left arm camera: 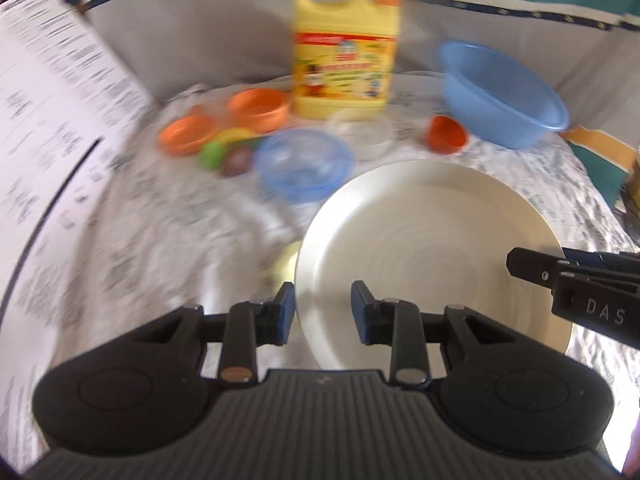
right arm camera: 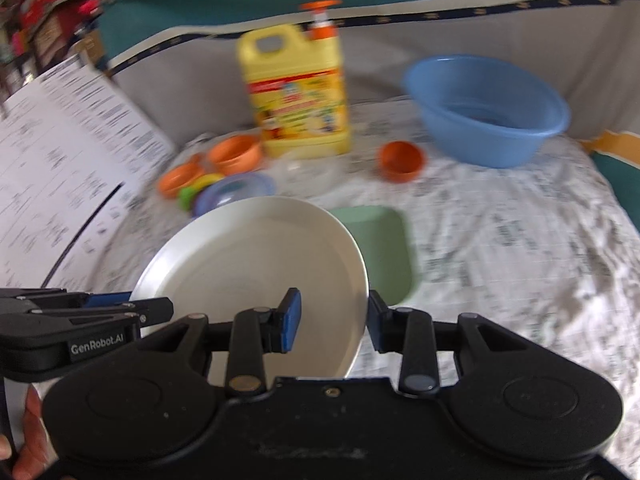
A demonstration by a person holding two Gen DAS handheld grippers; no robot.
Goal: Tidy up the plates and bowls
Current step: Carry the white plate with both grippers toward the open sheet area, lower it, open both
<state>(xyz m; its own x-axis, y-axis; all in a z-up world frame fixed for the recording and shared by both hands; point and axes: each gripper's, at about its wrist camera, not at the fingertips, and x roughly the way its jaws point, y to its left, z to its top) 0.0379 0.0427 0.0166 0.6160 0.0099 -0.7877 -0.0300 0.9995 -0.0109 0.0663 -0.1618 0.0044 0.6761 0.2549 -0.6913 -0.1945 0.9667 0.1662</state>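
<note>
Black hand-held gripper [right arm camera: 332,320], blue pads [right arm camera: 294,322], white "GenRobot.AI" lettering.

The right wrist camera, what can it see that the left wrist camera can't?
Only the right wrist view shows the green bowl lying upside down behind the white plate, and the orange pump top on the yellow jug. Only the left wrist view shows a yellowish thing peeking out beside the plate's left edge. Both show the white plate, the yellow jug, the big blue basin, the small orange cup, the clear blue bowl, and both grippers: the left gripper and the right gripper, each open around the plate's rim.
</note>
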